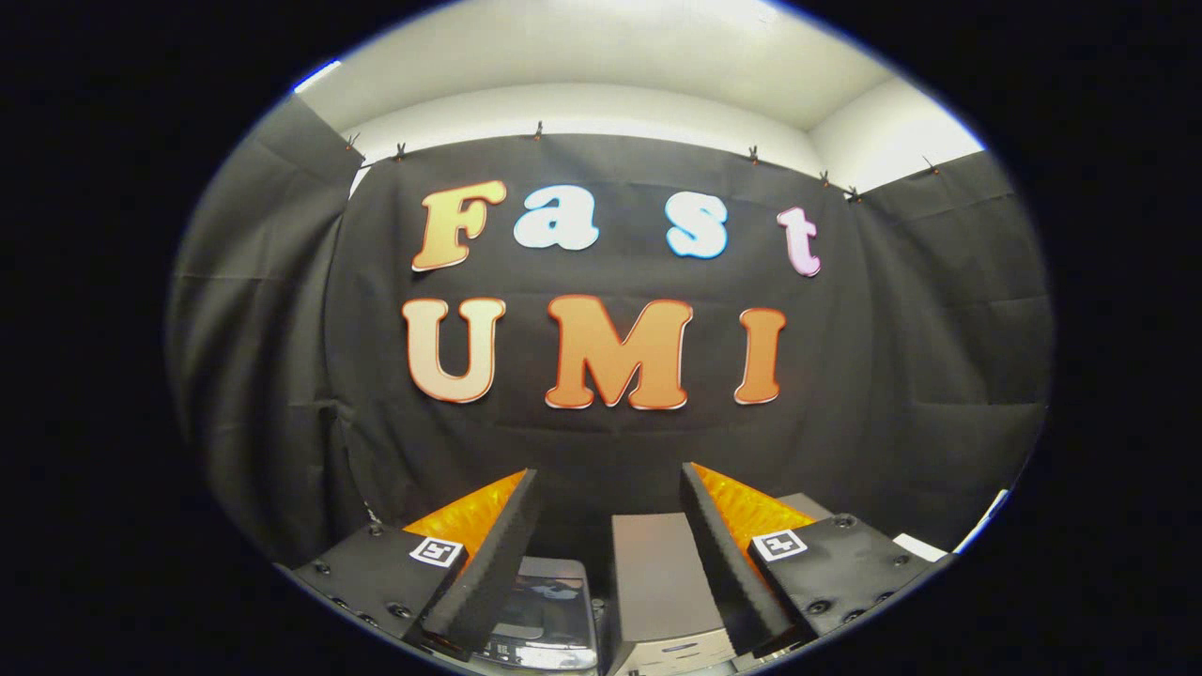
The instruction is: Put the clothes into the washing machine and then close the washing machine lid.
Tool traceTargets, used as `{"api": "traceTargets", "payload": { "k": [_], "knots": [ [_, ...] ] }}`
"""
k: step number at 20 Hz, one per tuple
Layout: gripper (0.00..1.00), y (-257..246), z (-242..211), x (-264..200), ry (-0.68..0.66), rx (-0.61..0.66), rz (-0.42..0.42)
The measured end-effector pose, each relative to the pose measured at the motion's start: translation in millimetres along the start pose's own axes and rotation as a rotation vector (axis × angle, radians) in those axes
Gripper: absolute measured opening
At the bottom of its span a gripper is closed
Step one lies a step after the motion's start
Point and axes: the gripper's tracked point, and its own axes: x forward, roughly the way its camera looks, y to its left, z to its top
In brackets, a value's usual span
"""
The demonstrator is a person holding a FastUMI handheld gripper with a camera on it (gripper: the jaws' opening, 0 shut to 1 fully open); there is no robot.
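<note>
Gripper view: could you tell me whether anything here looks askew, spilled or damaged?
Nothing stands out. The gripper is open and holds nothing, raised toward the cloth wall; the grey box below its fingers stands square.

The gripper (610, 507) hangs with fingers spread apart. Below and between them sits the washing machine (662, 587). The booth wall (892, 376) stands behind.

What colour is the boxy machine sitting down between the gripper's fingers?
Grey, seen in the gripper view: the boxy grey machine sits beyond the open gripper, in front of the black cloth wall.
</note>
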Motion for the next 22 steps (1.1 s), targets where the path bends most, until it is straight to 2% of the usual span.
{"api": "traceTargets", "payload": {
  "k": [5, 12, 22],
  "knots": [
    [0.97, -40, 16, -32, -0.041, 0.024, -0.038],
    [0.96, -64, 13, -52, -0.023, 0.014, -0.057],
    [0.96, -72, 9, -47, -0.016, 0.036, -0.046]
  ]
}}
